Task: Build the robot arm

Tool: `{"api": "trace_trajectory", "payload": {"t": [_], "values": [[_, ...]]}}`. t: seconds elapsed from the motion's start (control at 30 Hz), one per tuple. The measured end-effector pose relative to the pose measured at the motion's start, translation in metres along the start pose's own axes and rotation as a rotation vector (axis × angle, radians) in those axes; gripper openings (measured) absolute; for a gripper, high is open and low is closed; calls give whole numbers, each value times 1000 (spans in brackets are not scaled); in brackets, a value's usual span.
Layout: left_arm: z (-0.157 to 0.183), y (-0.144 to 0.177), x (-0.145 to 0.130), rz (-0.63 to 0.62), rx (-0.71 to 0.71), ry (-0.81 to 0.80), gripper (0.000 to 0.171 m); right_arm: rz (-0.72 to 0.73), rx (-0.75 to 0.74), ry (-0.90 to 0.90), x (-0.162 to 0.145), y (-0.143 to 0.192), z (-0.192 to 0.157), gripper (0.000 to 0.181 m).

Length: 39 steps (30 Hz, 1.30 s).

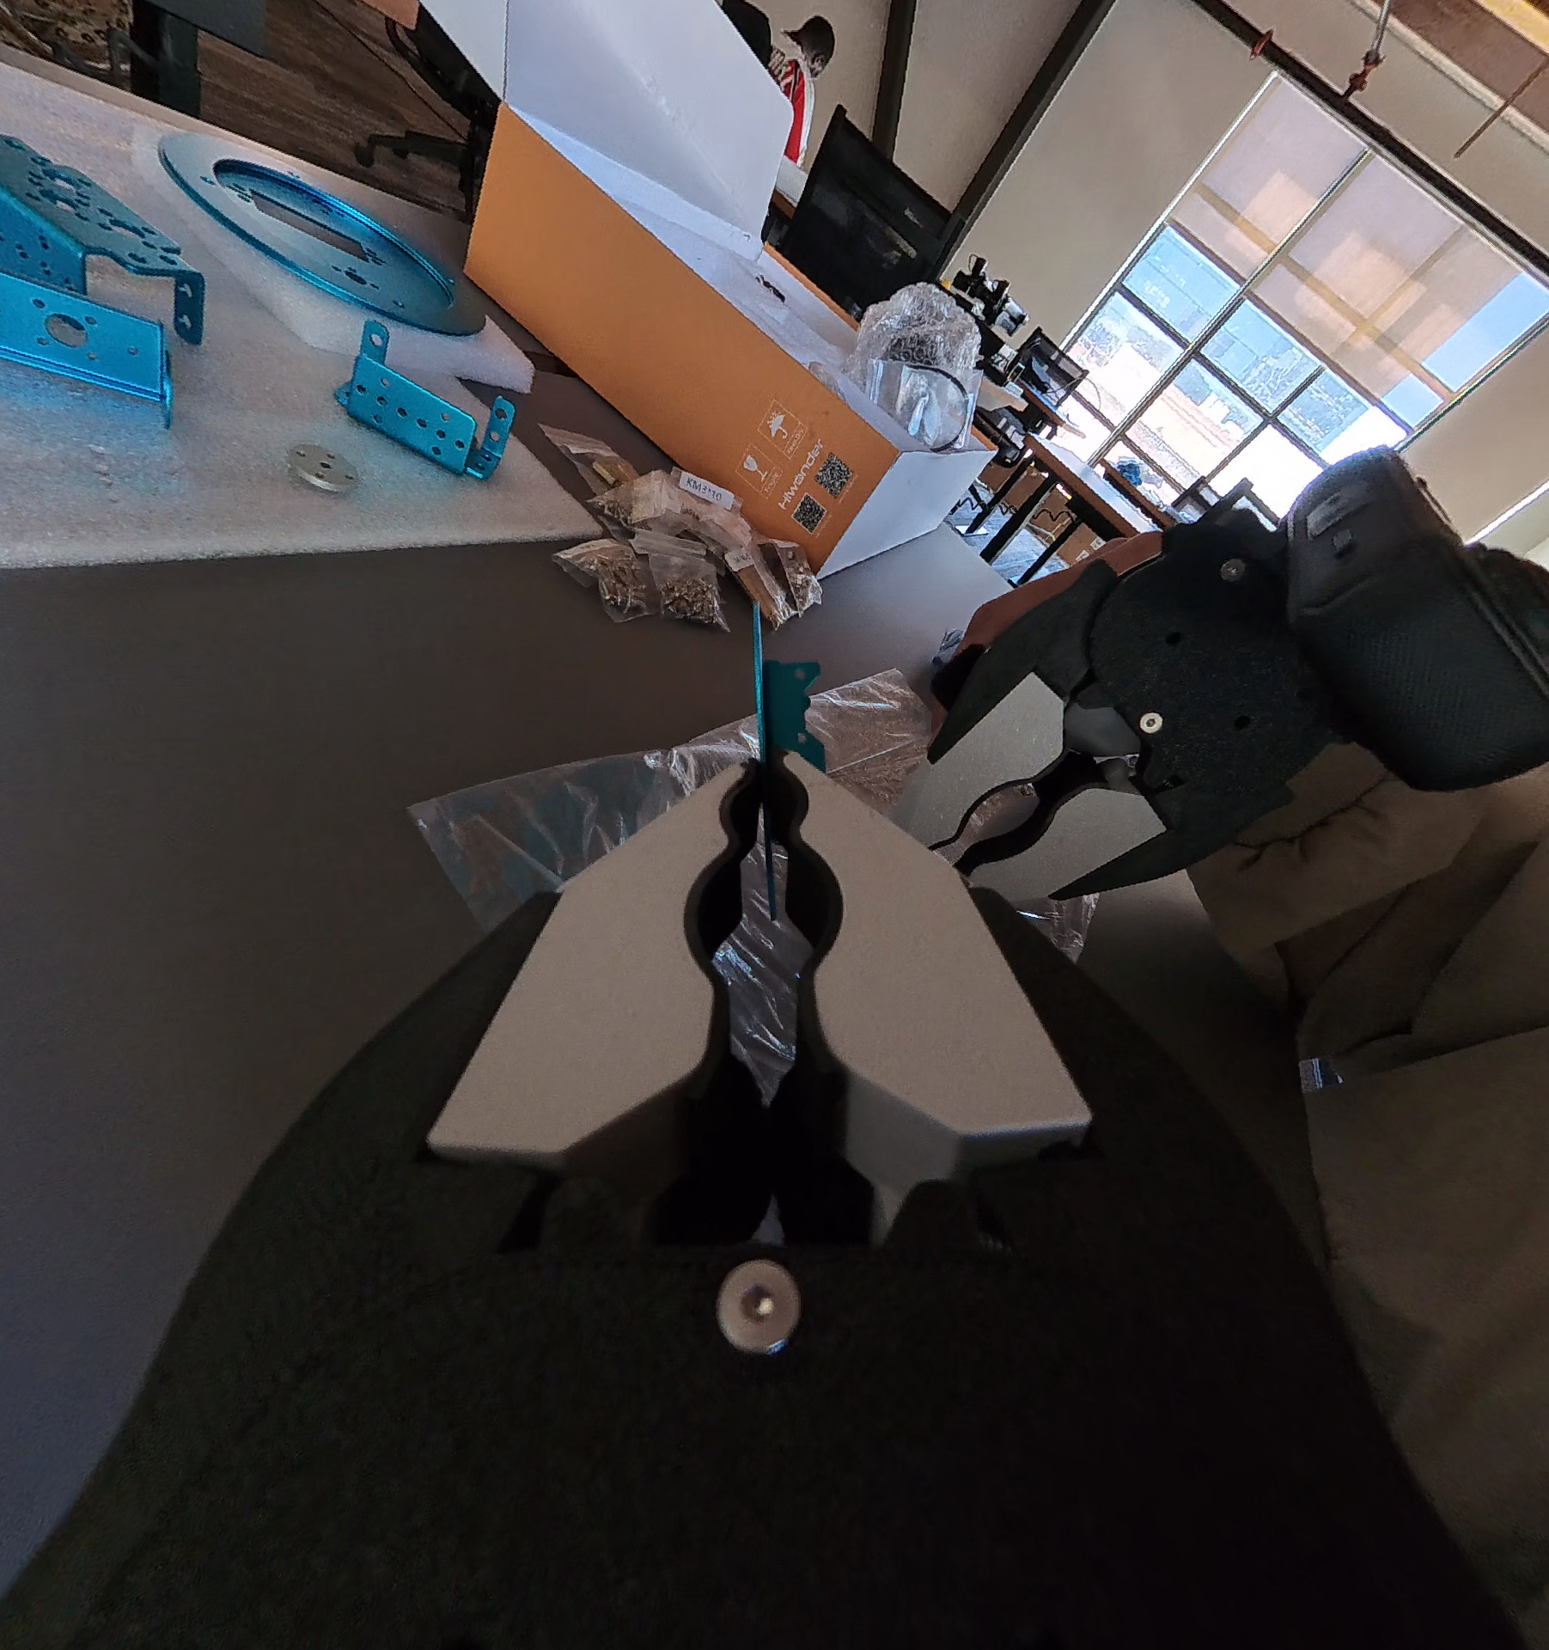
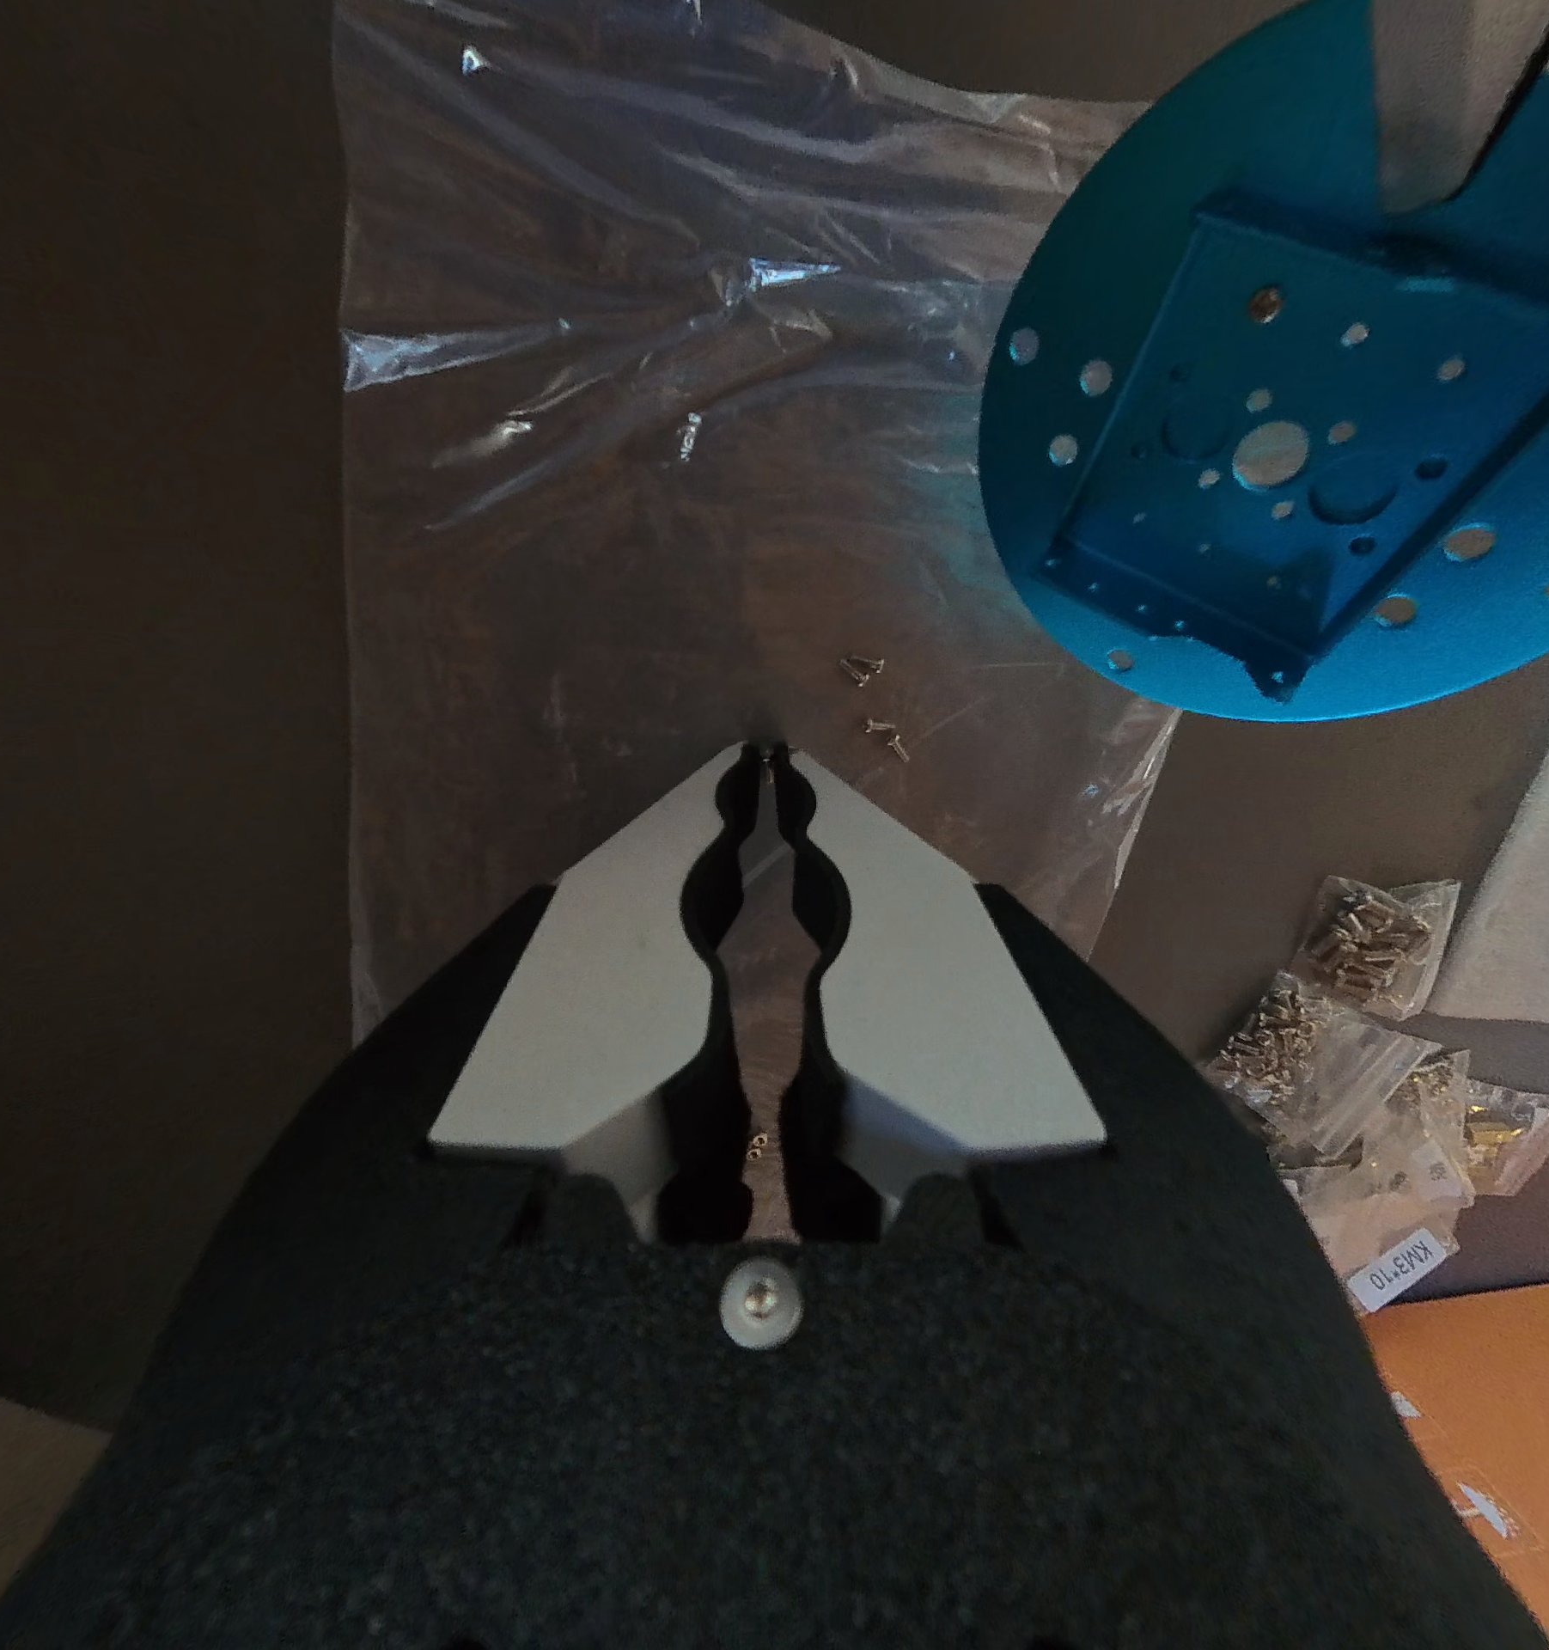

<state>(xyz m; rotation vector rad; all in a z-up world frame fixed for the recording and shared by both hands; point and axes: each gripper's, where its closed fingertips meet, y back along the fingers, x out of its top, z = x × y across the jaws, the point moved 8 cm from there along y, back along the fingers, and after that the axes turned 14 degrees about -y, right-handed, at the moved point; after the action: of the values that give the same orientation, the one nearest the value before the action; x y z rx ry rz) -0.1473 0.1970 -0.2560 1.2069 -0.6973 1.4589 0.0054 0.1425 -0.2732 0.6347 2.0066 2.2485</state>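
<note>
My left gripper (image 1: 766, 777) is shut on the rim of a blue round plate (image 1: 762, 705), seen edge-on, with a blue bracket (image 1: 794, 705) fixed to it. The plate holds above a clear plastic bag (image 1: 565, 830) on the dark table. In the right wrist view the plate (image 2: 1110, 464) and its bracket (image 2: 1342, 429) hang at the upper right. My right gripper (image 2: 766, 757) is shut on a small screw (image 2: 766, 770) at its tips, over the bag (image 2: 619, 357). Loose screws (image 2: 878, 705) lie just right of the tips. The right gripper (image 1: 949, 839) also shows in the left wrist view.
Blue brackets (image 1: 56, 268), a blue ring plate (image 1: 306, 241) and a silver hub (image 1: 322, 466) lie on white foam. An open orange box (image 1: 663, 339) holds a bubble-wrapped bundle (image 1: 918, 357). Small bags of screws (image 1: 690, 554) (image 2: 1360, 982) lie beside it. A person sits far back. The left gripper's tips are roughly 12 centimetres from the right gripper's.
</note>
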Motion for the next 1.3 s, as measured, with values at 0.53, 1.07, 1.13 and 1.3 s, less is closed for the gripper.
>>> {"api": "trace_trajectory", "payload": {"t": [0.53,1.07,1.13,1.3], "values": [[0,0,-1,62,-178,214,0,727,184,-139,-9,44,15,2],[3,-3,-8,125,-413,569,0,1189,-161,-160,2,59,4,1],[4,-5,-9,105,-427,570,0,1165,-136,-178,6,58,5,1],[8,-7,-13,78,-452,588,0,1102,-22,-171,0,63,13,1]]}}
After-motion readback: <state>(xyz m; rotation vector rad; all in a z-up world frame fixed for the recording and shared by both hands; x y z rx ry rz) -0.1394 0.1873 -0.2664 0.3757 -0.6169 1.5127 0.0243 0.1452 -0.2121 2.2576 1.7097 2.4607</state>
